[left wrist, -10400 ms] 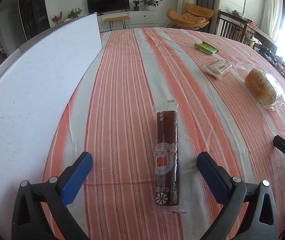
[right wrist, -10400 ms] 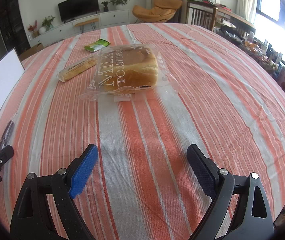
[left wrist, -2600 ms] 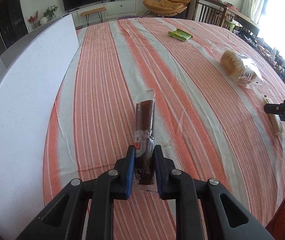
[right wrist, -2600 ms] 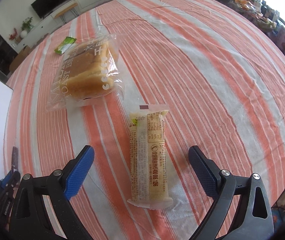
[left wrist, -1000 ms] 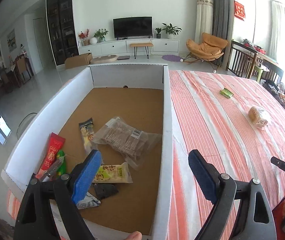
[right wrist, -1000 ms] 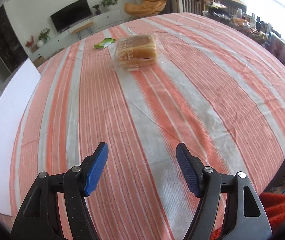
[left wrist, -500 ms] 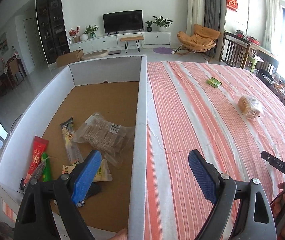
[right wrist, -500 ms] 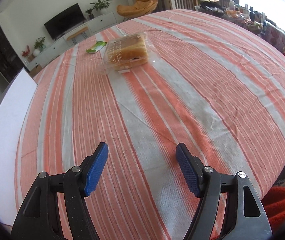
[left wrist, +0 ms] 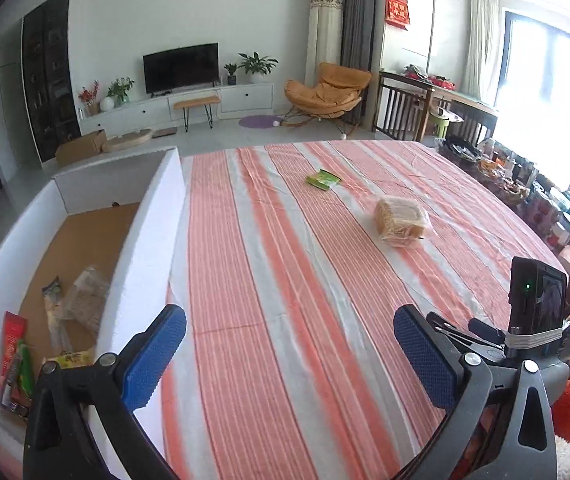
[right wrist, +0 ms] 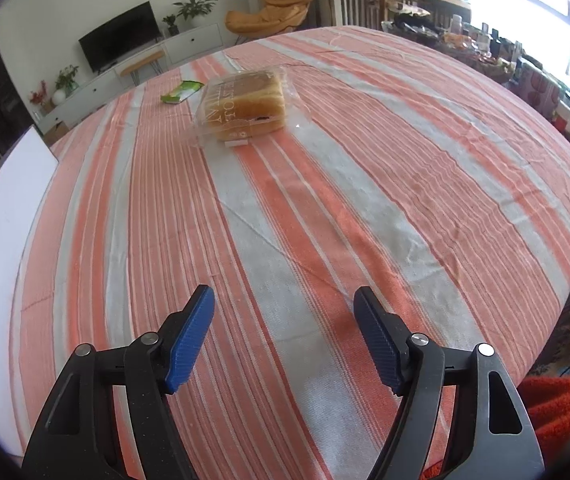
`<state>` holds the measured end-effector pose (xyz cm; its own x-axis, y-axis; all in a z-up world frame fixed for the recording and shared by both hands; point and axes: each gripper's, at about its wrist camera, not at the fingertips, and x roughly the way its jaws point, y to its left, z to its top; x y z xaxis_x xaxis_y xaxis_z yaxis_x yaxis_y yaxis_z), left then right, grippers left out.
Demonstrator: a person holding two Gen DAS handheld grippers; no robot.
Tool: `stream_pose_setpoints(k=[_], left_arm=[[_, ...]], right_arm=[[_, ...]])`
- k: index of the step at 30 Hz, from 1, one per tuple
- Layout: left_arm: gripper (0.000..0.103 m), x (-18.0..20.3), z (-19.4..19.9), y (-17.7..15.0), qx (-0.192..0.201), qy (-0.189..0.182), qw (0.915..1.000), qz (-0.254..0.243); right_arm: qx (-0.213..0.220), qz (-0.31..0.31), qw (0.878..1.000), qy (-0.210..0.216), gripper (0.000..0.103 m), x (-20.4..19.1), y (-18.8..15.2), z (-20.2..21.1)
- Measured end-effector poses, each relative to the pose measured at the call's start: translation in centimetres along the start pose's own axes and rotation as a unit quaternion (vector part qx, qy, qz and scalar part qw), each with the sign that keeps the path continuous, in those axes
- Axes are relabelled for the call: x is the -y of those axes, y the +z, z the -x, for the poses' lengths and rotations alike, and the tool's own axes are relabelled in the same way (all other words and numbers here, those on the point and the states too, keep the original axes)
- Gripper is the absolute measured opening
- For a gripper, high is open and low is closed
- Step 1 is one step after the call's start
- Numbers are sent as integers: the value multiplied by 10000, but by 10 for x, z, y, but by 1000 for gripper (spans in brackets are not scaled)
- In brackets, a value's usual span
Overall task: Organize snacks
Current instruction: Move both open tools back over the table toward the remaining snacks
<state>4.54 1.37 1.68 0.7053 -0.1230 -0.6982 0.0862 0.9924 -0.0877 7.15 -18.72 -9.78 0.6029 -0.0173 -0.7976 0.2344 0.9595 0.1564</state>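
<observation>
1. Two snacks sit out on the bench (left wrist: 285, 320), which has an orange and white striped cloth over it: a bagged toast loaf (right wrist: 243, 106) and a small green packet (right wrist: 179, 93)
2. Taking the toast loaf as the landmark, the green packet lies just beyond it, to its left, near but not touching
3. The white box (left wrist: 153, 240) with the brown floor stands well to the left of the loaf, right at the bench edge. Several wrapped snacks lie inside it, including a clear bag of biscuits (left wrist: 85, 300), a red packet (left wrist: 13, 340) and a yellowish one (left wrist: 71, 359) near the front
4. The left hand-held gripper (left wrist: 289, 356) is over the cloth just beside the box wall, well short of the loaf. Its jaws are opening, nothing between the blue pads
5. The right hand-held gripper (right wrist: 285, 340) hangs over bare cloth on the near side of the loaf, released, jaws spread with nothing in them
6. In the left wrist view the right tool's camera block (left wrist: 537, 300) shows at the right edge
</observation>
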Motion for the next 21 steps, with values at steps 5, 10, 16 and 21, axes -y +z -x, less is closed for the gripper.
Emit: stream_pose_setpoints(k=[5,10,16,21], left_arm=[[103,33,-61,-3,-635,-240,9977,-80],[103,38,-107,-9,-790,13,9969,33],[103,26,-158,-16,-986,305,9945,158],[103,19,-170,-19,-872,492,9950,-22]], right_arm=[[578,-440,9973,-88,75,17,3,23],[572,-559,9966,-191,75,21,4,21],[456,-561,9972,-217,75,21,5,16],[339,-721,9967,-143,75,28,5,12]])
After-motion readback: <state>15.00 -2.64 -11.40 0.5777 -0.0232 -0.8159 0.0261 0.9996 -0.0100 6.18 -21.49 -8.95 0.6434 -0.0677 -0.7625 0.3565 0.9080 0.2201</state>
